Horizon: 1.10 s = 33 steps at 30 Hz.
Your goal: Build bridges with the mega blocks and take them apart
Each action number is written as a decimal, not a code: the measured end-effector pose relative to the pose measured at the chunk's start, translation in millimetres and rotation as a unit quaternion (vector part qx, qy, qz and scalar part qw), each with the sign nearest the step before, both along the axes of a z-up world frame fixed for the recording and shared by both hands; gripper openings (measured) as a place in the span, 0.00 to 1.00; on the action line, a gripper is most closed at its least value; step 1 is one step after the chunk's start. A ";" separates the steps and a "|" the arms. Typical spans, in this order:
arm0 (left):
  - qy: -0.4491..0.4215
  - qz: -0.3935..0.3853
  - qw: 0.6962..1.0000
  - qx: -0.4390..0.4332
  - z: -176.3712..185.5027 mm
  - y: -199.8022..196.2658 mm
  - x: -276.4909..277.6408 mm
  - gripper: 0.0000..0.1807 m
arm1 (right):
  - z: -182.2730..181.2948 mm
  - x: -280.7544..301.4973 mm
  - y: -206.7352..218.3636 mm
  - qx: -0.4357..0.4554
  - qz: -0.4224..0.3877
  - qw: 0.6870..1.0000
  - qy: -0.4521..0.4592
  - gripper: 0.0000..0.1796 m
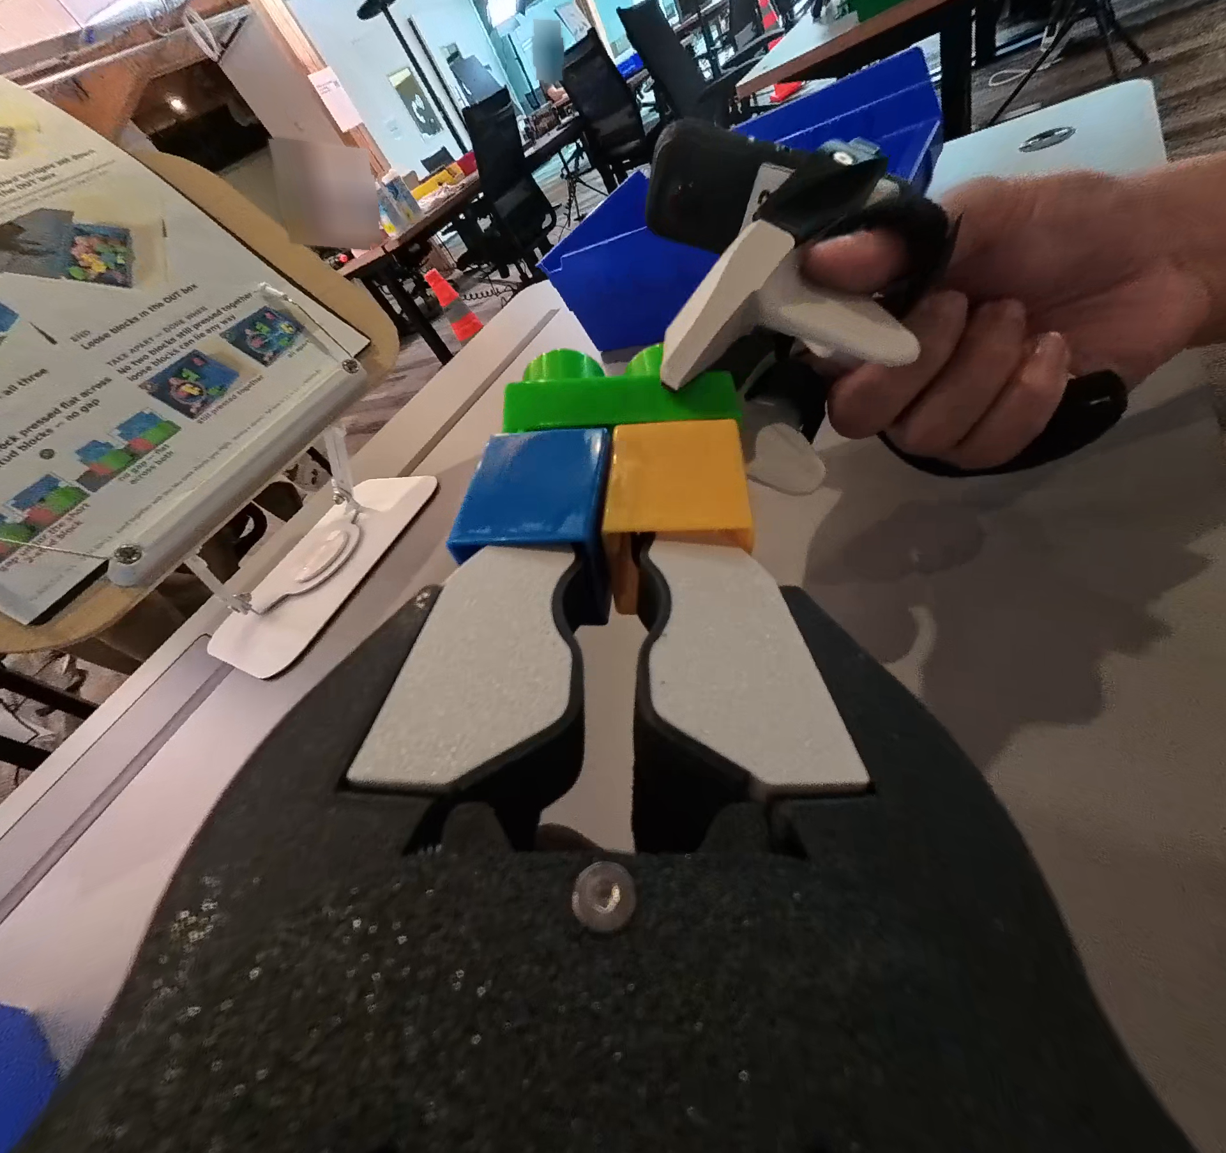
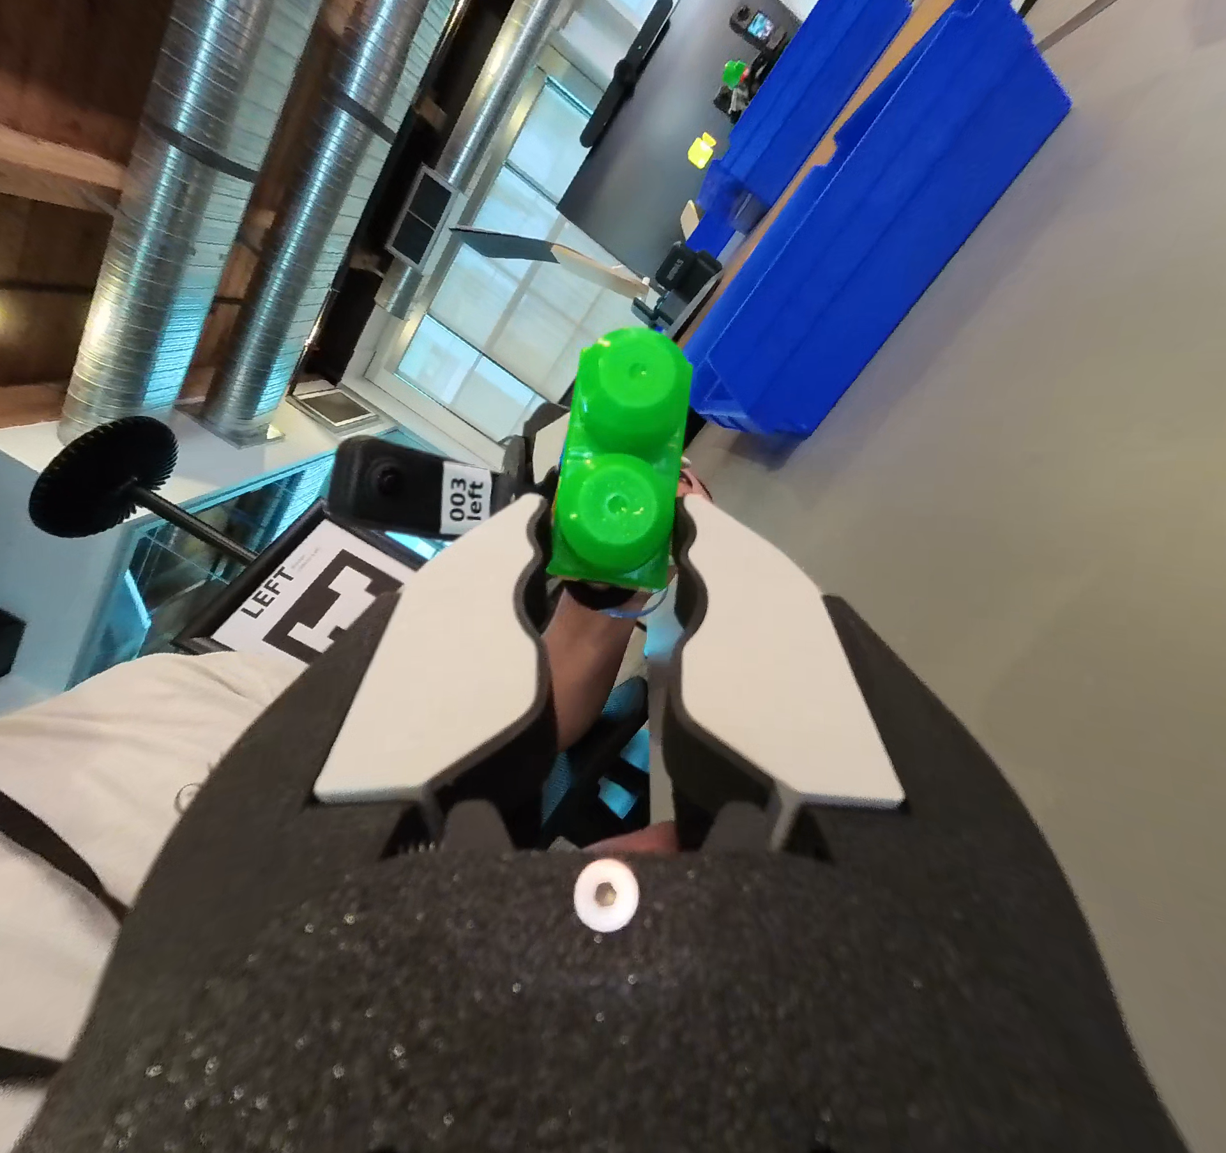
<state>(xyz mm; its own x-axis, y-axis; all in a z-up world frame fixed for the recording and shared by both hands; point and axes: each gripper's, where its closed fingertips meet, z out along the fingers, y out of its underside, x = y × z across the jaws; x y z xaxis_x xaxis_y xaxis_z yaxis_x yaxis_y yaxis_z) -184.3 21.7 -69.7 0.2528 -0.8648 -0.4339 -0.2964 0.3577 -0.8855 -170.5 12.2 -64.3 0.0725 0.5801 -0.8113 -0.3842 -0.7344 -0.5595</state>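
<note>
A green two-stud block [image 1: 597, 401] is joined across a blue block [image 1: 537, 490] and a yellow block [image 1: 677, 477], which sit side by side, all held above the table. My left gripper [image 1: 620, 557] is shut on the adjoining walls of the blue and yellow blocks, with its fingertips hidden inside their hollow undersides. My right gripper [image 1: 730, 404] clamps the green block's right end from above and below. In the right wrist view that gripper [image 2: 610, 524] is shut on the green block [image 2: 617, 457], whose studs face the camera.
A blue bin [image 1: 663, 258] stands on the grey table [image 1: 995, 656] just behind the blocks, and blue bins [image 2: 862, 245] also show in the right wrist view. An instruction board on a white stand [image 1: 166, 358] is at the left. A hand [image 1: 995, 325] holds the right gripper.
</note>
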 end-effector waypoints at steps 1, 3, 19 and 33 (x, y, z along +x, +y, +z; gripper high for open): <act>0.001 0.004 1.000 0.002 0.1 -0.1 0.1 0.05 | -0.1 0.0 0.0 -0.001 0.000 1.000 0.003 0.19; 0.001 0.013 1.000 0.002 -1.8 0.3 1.0 0.05 | -0.9 0.5 1.3 -0.010 -0.008 1.000 0.017 0.19; 0.017 -0.011 0.999 0.038 -3.7 -7.8 5.6 0.05 | -5.5 0.8 -8.9 -0.048 0.052 0.996 0.048 0.19; 0.045 -0.055 0.995 0.076 3.6 -22.8 4.2 0.05 | 7.7 2.6 -12.1 0.012 0.130 0.991 -0.044 0.18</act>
<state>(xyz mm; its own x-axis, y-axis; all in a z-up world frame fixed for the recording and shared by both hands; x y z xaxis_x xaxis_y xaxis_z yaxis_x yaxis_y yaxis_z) -180.0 -1.1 -66.1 0.1149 -0.8079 -0.5780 -0.3235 0.5197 -0.7908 -167.9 0.1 -56.6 -0.0111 0.6076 -0.7942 -0.1333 -0.7880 -0.6010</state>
